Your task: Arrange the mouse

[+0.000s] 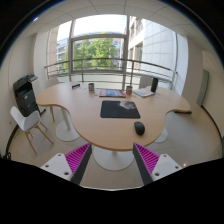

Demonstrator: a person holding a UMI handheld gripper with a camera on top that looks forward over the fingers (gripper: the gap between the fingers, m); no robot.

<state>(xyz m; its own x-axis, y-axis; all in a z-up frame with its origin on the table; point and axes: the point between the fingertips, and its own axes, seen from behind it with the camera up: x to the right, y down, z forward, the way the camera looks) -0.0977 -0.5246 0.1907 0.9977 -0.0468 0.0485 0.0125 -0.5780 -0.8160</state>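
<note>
Gripper (pixel 109 163) spread wide, nothing between its fingers; magenta pads (pixel 78 157) on the inner faces, both visible. It is held up off the tabletop, well back from everything.

Mouse (pixel 139 127): small, dark, sits on the tabletop (pixel 85 113) beyond the fingers, just beside the near right corner of the mouse pad (pixel 120 108) but off it, on bare wood. Mouse pad is black, rectangular, flat, about mid-table.

Tabletop is light wood, rounded outline, white base under it. Farther back on it: a flat colourful item, looks like a magazine or booklet (pixel 112 93), print too small to read. A small dark cup-like object (pixel 90 87) near the far edge, can't tell exactly what. An open laptop (pixel 146 87) at the far right side, screen facing away.

No brand, label or writing legible anywhere.

White chair (pixel 27 122) to the left of the table. Dark unit (pixel 25 95) behind it against the wall, maybe a printer, unclear. Big windows (pixel 98 50) at the back with a railing, green trees and a building outside.
</note>
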